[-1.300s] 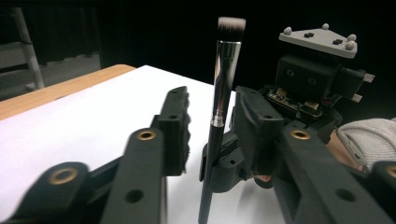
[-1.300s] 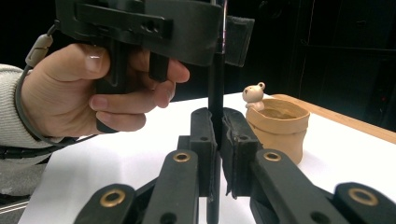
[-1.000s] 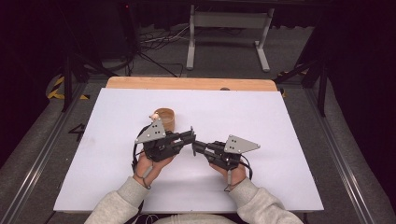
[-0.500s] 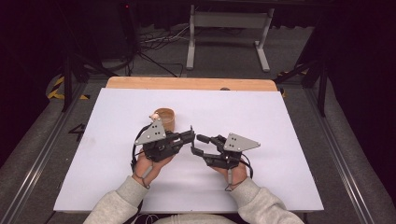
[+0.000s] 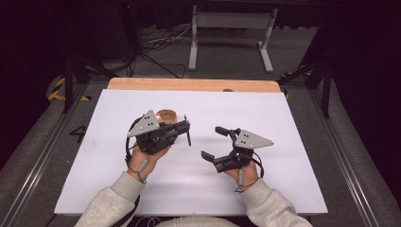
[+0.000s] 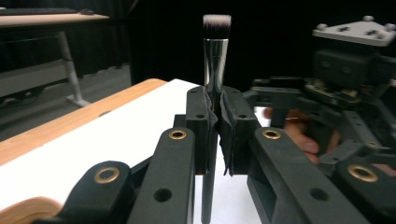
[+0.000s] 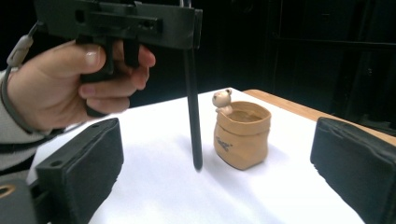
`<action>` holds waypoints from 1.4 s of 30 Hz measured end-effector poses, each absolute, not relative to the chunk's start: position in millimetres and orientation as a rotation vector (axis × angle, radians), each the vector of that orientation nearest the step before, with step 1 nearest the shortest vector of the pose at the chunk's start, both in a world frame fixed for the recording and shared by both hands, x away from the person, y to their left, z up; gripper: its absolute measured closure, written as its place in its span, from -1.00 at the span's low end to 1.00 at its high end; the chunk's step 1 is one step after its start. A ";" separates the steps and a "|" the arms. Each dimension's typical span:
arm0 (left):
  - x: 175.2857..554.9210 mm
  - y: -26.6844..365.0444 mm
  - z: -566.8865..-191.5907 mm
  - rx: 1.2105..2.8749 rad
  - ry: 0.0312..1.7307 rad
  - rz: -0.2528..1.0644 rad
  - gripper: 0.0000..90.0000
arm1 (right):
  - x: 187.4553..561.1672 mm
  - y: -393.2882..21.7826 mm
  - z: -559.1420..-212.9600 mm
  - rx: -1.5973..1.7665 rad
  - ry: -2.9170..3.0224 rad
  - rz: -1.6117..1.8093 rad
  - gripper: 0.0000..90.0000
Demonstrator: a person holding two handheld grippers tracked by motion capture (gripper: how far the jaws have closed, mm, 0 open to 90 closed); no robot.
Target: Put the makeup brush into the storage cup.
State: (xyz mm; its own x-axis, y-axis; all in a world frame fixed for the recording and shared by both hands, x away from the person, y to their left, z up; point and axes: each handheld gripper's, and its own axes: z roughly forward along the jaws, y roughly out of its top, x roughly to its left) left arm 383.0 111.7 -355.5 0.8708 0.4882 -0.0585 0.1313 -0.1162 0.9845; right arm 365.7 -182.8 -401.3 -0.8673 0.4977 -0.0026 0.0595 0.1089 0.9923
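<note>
Above the tabletop's middle, the left gripper [image 5: 182, 131] is pinching an upright makeup brush [image 6: 216, 56] beside a tan pouch [image 7: 241, 134], its writing unreadable, while the right gripper [image 5: 215, 142], jaws just spreading, is holding nothing.

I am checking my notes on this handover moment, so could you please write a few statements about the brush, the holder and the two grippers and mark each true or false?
1. The left gripper is clamped on the makeup brush. True.
2. The brush is held with its bristles pointing down. False: the bristle head is at the top and the handle tip points down at the table.
3. The right gripper grips the brush handle. False: its jaws have just been opening and stand wide apart with nothing between them.
4. The tan holder stands upright on the white sheet. True.
5. The brush already sits in the holder. False: its handle tip hangs beside the holder.
</note>
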 end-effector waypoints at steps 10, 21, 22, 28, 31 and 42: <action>399.9 120.1 -351.4 1.680 0.563 0.376 0.84 | 357.1 -199.1 -399.6 0.555 2.048 1.818 -0.95; 417.1 126.2 -340.5 1.670 0.605 0.431 0.84 | 348.0 -214.9 -405.4 0.596 2.056 1.803 -0.95; 418.4 127.6 -340.0 1.668 0.612 0.439 0.84 | 347.8 -216.2 -405.5 0.598 2.056 1.803 -0.95; 423.5 133.4 -340.4 1.654 0.659 0.494 0.84 | 346.7 -221.2 -405.8 0.619 2.050 1.803 -0.95; 425.8 136.2 -341.6 1.639 0.685 0.516 0.84 | 346.8 -220.9 -405.8 0.617 2.048 1.805 -0.95; 433.3 141.9 -344.6 1.604 0.795 0.575 0.84 | 347.0 -221.5 -405.9 0.615 2.049 1.806 -0.95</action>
